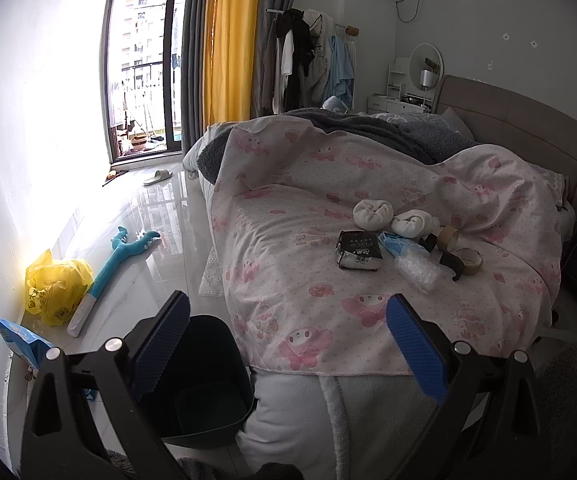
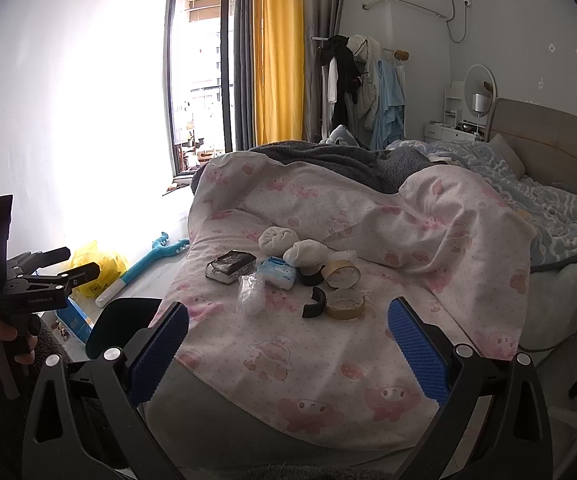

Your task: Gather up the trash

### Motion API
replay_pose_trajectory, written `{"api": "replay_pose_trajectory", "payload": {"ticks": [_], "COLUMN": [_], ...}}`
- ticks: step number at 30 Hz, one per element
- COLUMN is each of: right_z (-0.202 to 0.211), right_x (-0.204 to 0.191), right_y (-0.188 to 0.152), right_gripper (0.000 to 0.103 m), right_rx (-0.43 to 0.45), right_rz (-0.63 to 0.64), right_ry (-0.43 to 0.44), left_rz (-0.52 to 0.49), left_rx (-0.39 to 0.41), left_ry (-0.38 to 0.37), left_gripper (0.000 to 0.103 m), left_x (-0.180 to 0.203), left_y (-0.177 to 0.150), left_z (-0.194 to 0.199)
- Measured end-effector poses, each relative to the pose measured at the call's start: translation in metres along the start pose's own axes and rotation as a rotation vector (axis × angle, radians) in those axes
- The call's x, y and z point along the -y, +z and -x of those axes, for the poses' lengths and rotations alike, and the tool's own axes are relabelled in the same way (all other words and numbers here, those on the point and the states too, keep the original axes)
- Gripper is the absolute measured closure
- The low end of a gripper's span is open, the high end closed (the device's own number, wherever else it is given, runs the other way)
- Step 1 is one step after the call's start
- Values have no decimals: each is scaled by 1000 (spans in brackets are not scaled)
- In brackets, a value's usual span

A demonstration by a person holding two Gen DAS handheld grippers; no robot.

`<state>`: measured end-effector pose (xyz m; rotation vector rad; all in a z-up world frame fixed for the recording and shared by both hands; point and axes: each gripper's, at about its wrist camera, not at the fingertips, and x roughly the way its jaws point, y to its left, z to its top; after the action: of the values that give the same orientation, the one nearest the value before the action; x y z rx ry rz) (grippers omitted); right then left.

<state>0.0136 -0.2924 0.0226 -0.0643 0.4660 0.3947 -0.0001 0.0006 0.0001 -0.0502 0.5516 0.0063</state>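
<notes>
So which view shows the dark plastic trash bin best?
Left wrist: the dark plastic trash bin shows its open mouth and inside, on the floor beside the bed. Right wrist catches only a sliver of rim behind the claw.

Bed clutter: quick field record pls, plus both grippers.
surface: pink print blanket on bed
items: black-white packet, clear plastic wrap, blue-white pack, two tape rolls, two rolled white socks
bin: dark bin on floor, left of bed
left gripper: open, holds nothing
right gripper: open, holds nothing
</notes>
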Motion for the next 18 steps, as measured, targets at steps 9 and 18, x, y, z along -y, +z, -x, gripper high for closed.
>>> {"api": "replay_pose_trajectory", "payload": {"ticks": [9, 18], "right_z": [0, -1], "right_x": [1, 1], "right_y": [0, 0], "right_gripper": [2, 3], "right_rx": [-2, -1], "right_rz": [0, -1], "right_ry": [0, 1], "left_rz": [1, 0], "left_rx": [-1, -2], "left_ry": [0, 0], "left_gripper": [3, 3], "left_x": [0, 0], "left_y": [0, 0], "left_z": [0, 0]}}
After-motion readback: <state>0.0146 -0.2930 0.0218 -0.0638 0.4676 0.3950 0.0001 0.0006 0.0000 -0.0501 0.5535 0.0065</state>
